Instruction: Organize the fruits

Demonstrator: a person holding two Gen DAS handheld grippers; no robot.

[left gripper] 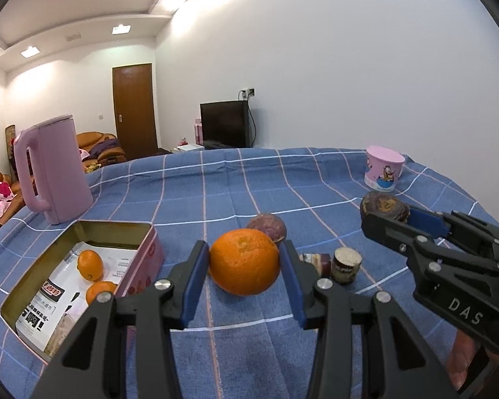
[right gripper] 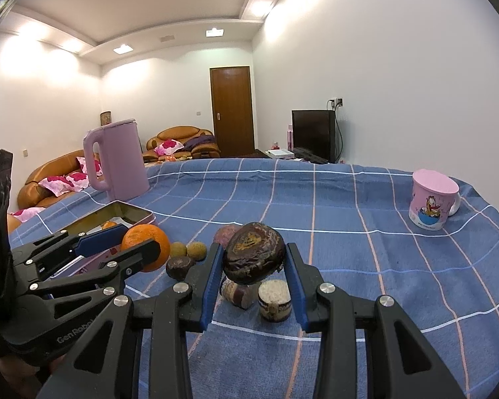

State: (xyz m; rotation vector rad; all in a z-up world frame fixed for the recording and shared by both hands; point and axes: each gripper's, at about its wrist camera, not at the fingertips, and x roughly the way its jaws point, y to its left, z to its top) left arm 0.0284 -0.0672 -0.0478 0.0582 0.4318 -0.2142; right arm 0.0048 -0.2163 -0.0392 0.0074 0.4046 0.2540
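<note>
The left gripper (left gripper: 244, 262) is holding an orange (left gripper: 244, 261) in its jaws, lifted over the blue checked table (left gripper: 216, 193), right of the open tin (left gripper: 143, 249). The right gripper (right gripper: 254, 266) is clamping a wrinkled dark fruit (right gripper: 254, 256) above two small jars (right gripper: 274, 299).

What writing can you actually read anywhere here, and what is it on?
"DAS" – on the right claw body, seen from the left camera.
"GenRobo", cut off – on the left claw body, seen from the right camera.
Paper in the tin box: print too blurred.
Small jar label: unreadable.
Pink mug: cartoon only.
</note>
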